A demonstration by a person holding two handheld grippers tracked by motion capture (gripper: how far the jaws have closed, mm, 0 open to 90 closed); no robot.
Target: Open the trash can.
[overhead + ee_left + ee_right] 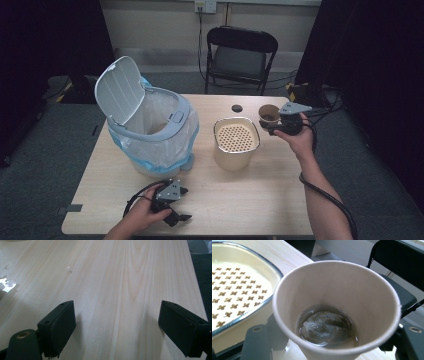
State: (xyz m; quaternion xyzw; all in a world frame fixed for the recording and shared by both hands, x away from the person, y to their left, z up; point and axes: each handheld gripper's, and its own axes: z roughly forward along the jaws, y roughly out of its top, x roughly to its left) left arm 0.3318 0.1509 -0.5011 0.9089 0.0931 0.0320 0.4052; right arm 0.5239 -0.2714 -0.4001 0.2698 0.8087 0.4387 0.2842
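The right gripper [270,125] has its jaws clamped on a paper cup [268,115], held upright just right of the strainer pot [236,142] and above the worktop [260,200]. A wet tea bag [325,326] lies in a little liquid at the cup's bottom. The pot lies to the cup's left, so tipping that way looks likely. The left gripper [181,204] rests near the front edge, jaws apart and empty.

A beige paper cup [337,302] holds a greenish-brown tea bag [327,326]; the cream strainer lid [236,137] has a cross-shaped hole pattern.
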